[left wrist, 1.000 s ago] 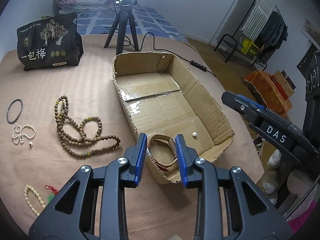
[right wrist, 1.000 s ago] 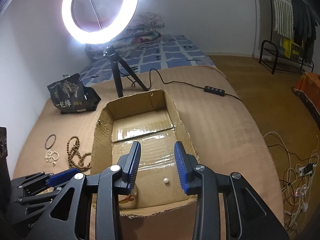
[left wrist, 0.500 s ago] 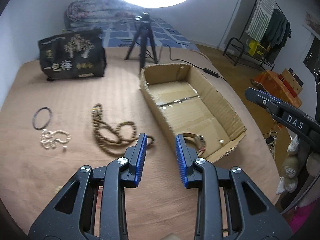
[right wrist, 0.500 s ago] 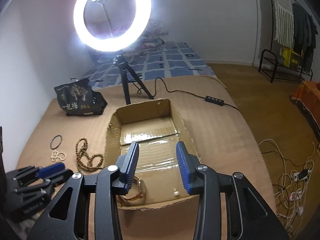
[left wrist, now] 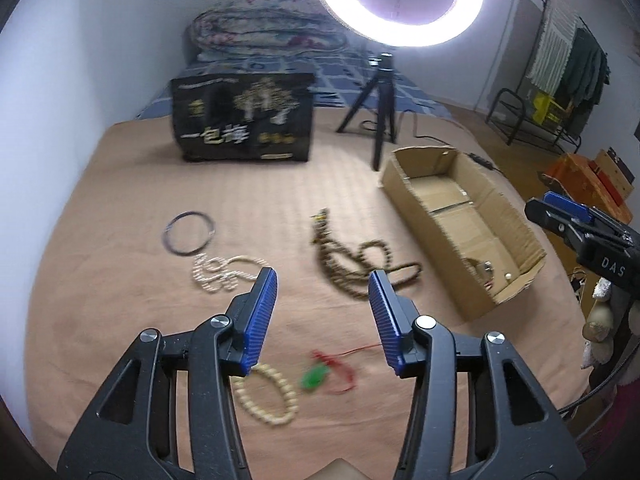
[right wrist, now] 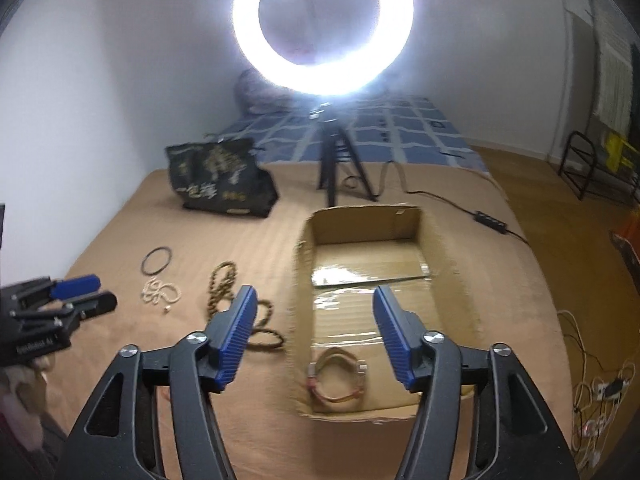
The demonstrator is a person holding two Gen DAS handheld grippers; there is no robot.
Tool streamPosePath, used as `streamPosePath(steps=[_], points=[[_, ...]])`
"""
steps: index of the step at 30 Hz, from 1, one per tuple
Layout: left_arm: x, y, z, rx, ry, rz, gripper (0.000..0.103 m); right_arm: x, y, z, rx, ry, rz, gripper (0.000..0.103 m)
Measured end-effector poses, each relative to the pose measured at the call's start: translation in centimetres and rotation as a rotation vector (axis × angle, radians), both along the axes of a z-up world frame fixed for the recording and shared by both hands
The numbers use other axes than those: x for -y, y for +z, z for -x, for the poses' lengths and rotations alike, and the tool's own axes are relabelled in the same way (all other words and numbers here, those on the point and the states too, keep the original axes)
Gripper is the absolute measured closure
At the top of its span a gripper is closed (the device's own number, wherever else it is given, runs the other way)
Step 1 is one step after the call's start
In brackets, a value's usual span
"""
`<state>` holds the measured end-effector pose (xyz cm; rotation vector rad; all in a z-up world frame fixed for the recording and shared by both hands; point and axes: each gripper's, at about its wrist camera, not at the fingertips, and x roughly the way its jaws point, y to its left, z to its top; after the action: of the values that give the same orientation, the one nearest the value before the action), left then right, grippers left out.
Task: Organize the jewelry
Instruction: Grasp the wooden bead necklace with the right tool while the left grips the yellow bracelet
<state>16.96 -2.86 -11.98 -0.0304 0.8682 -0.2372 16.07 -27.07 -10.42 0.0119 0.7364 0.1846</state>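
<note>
My left gripper (left wrist: 322,312) is open and empty, hovering over the tan bedspread. Below it lie a cream bead bracelet (left wrist: 266,394) and a green pendant on red cord (left wrist: 320,372). Farther off lie a brown bead necklace (left wrist: 356,258), a pearl strand (left wrist: 218,270) and a dark bangle (left wrist: 188,232). My right gripper (right wrist: 312,328) is open and empty above the near end of the cardboard box (right wrist: 400,224). A watch with a pale strap (right wrist: 338,376) lies inside the box. The brown necklace (right wrist: 224,284), pearls (right wrist: 160,292) and bangle (right wrist: 157,261) show to the left.
A black printed bag (left wrist: 244,120) stands at the back left. A ring light on a tripod (right wrist: 334,168) stands behind the box, its cable (right wrist: 490,220) trailing right. Cables lie on the floor (right wrist: 600,392) right of the bed.
Both grippers have opened wider. My left gripper swung left, away from the box to over the loose jewelry. My right gripper pulled back and tilted up slightly.
</note>
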Motion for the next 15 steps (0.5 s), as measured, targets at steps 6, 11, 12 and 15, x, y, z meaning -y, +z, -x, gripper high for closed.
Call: streamPosePath(steps=[6,11,12,15], points=[[-3.9,-1.2,0.5,-0.027,0.044,-0.023,0.052,-3.5,-1.5,-0.6,-0.046,0.073,0.029,0.032],[-6.1,-3.3,1.0,-0.068,0.054,-0.034,0.046,-5.9,-2.5,-1.0,-0.072,0.127,0.060,0.032],[-6.3,-3.7,1.0,-0.082,0.047,-0.035,0.046,-6.2,-2.7,-1.0,-0.076,0.135,0.064,0.032],[-6.8,-4.8,1.1,-0.118,0.024,-0.023,0.046,-7.4,-3.3,-1.3,-0.095,0.165,0.080,0.032]])
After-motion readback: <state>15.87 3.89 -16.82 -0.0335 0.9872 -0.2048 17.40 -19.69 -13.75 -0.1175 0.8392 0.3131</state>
